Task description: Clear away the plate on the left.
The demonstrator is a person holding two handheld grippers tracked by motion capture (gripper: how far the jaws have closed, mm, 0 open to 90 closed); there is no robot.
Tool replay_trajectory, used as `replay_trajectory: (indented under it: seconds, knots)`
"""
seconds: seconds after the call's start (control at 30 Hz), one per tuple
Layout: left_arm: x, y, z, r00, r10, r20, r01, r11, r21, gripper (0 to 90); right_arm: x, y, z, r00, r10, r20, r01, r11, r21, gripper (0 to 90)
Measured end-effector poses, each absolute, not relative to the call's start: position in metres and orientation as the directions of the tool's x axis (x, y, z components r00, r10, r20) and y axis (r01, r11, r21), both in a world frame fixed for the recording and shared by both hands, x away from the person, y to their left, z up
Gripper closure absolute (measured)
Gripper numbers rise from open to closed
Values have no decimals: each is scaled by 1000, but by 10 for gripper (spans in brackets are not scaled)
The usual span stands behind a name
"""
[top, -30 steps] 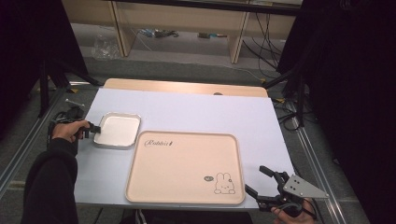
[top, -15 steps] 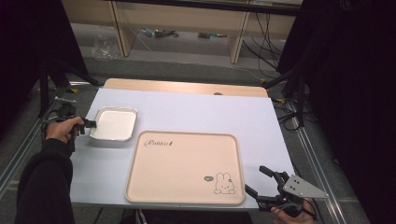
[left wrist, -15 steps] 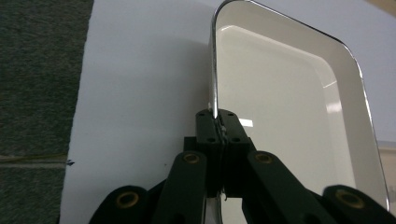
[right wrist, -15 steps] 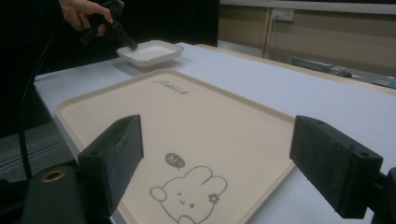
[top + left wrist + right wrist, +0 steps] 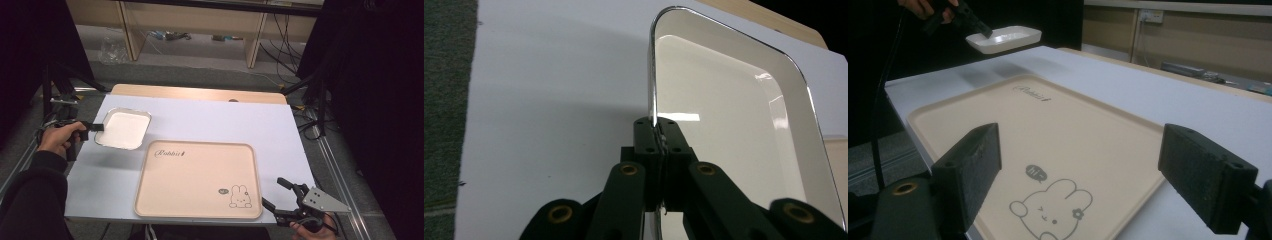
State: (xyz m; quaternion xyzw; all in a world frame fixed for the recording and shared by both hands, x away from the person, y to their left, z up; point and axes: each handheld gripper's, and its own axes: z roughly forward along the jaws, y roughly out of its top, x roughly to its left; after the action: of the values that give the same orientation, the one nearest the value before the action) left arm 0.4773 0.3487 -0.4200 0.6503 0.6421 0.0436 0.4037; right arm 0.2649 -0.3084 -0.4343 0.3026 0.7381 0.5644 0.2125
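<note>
A small white rectangular dish (image 5: pixel 123 129) hangs above the white table at the left, clear of the surface. My left gripper (image 5: pixel 96 127) is shut on the dish's left rim; its jaws pinch the thin rim of the dish (image 5: pixel 729 125) in the left gripper view. From the right gripper view the dish (image 5: pixel 1007 38) floats over the far corner with a shadow beneath it. A beige tray (image 5: pixel 197 177) with a rabbit drawing lies flat in the middle front. My right gripper (image 5: pixel 280 196) rests open at the tray's front right corner, nothing between its jaws.
The white table top (image 5: pixel 240 125) ends in a wooden strip (image 5: pixel 200 93) at the far edge. Metal rails (image 5: pixel 340 170) run along the table's right side. Shelving and cables stand on the floor beyond.
The left hand has lifted the white dish off the table and carried it a little away from the tray. The right gripper has stayed where it was.
</note>
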Motion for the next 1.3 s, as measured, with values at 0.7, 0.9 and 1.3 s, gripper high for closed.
replay_trajectory:
  seconds: [0.7,0.9,1.3]
  knots:
    - [466,229,-417,475,755,-452,800,-157,579,880,266,-308,-435,-732,681,10,179,178,968,182]
    - [461,200,-427,523,714,-465,796,-216,565,879,266,-308,-435,-731,682,7,178,180,968,182]
    - [452,148,-449,591,675,-442,774,-320,546,879,266,-307,-435,-734,679,0,175,189,966,184]
